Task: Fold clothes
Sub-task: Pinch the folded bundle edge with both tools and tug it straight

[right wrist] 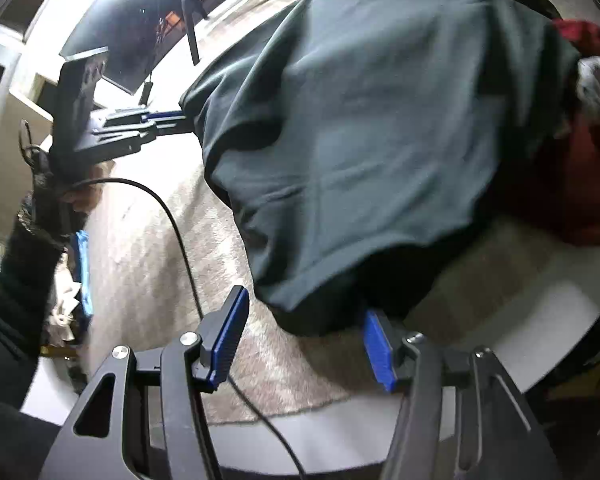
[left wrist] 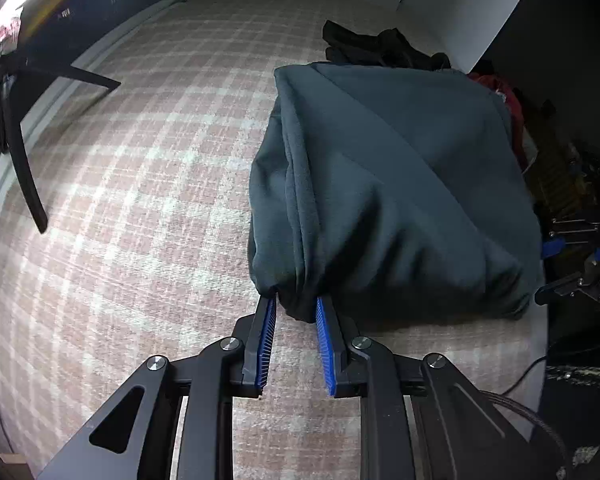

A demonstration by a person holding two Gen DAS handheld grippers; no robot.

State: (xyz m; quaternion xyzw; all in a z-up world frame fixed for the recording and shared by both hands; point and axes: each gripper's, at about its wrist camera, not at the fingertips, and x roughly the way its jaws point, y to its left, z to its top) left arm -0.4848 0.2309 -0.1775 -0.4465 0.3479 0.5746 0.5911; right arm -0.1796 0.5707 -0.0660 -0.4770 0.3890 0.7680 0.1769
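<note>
Left gripper [left wrist: 296, 306] clamps a bunched corner of the dark teal garment [left wrist: 396, 184] between its blue pads [left wrist: 325, 344]. The garment lies ahead and to the right of it on the plaid rug [left wrist: 140, 200], folded over in a thick bundle. Right gripper [right wrist: 306, 312] is spread wide, nothing between its fingers; the garment's near edge [right wrist: 308, 312] hangs just ahead, right fingertip under the cloth. Black clothing [left wrist: 376, 48] lies beyond the bundle, a red item [right wrist: 588, 168] at its right side. A black cable [right wrist: 180, 240] runs left of the right gripper.

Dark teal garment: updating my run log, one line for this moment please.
left gripper: shut on dark teal garment | right gripper: open at hem | surface: pink plaid rug
</note>
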